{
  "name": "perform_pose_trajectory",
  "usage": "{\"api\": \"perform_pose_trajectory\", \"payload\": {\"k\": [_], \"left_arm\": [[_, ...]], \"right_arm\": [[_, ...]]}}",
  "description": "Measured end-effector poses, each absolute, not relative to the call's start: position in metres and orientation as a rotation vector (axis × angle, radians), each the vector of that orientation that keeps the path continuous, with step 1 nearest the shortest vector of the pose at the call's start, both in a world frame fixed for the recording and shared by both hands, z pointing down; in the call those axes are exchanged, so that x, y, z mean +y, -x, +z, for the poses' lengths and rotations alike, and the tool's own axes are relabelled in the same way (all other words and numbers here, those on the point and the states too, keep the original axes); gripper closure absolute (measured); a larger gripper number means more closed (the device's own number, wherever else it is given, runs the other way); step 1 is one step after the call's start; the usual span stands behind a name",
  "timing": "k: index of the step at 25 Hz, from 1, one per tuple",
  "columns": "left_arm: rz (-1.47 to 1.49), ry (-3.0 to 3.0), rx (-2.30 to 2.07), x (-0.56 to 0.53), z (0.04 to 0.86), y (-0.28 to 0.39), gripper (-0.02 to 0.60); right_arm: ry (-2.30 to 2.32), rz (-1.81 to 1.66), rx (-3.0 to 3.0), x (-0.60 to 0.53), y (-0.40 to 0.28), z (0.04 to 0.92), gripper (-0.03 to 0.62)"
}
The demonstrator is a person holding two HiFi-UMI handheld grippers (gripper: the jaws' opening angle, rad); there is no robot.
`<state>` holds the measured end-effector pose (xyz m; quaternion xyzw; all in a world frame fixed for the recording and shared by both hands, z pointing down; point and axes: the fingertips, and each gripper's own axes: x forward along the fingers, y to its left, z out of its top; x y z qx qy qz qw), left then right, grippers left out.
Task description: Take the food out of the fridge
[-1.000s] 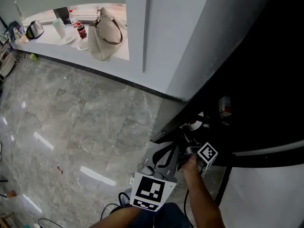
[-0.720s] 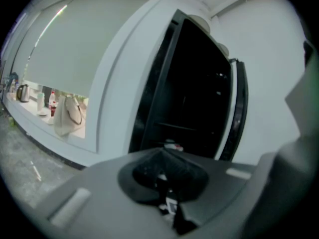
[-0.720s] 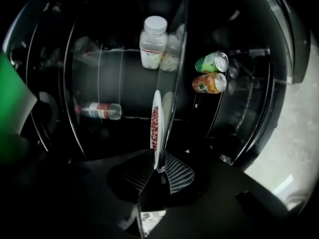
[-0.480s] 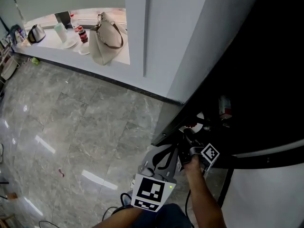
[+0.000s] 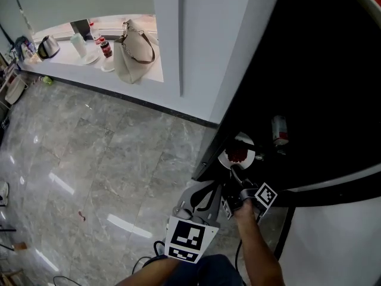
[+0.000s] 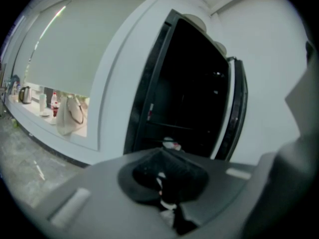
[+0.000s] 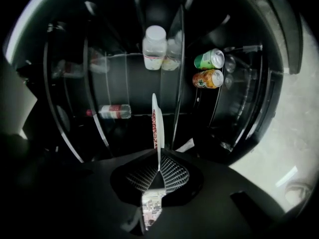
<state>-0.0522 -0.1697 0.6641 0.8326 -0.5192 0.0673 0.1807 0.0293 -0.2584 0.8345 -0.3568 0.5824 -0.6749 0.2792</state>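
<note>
right gripper [image 7: 159, 169]: we see jaws just closed onto round white plate of red food [image 5: 244, 140] | left gripper [image 6: 163, 182]: jaws together, empty

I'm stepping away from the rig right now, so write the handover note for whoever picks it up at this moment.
Right gripper: its jaws have just been closing and now pinch the rim of the white plate of red food.
Left gripper: jaws look together with nothing in them, short of the fridge.
Done: fridge open, plate gripped at the front of the fridge.
Left: draw the plate out, kept level. A lying bottle, a white jar and cans sit on the shelves.
</note>
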Motion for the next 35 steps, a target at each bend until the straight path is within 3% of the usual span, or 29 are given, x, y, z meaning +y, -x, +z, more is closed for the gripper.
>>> {"api": "perform_pose_trajectory", "payload": {"k": [12,22,35], "left_arm": [[0.237,-2.293,-1.43,-0.095,0.613,0.015,0.597],[0.256,-2.279,-1.445,-0.026,0.541,-0.01,0.597],[0.248,-2.357,-1.413,0.091,0.454,0.009,0.597]], "right_arm": [[0.93,-1.854,1.591,-0.128,-0.062,0.757,0.585],[0.911,-1.807,1.649,-0.034,-0.093,0.64,0.585],[0.89,-1.694,1.657,0.088,-0.065,0.487,0.585]]}}
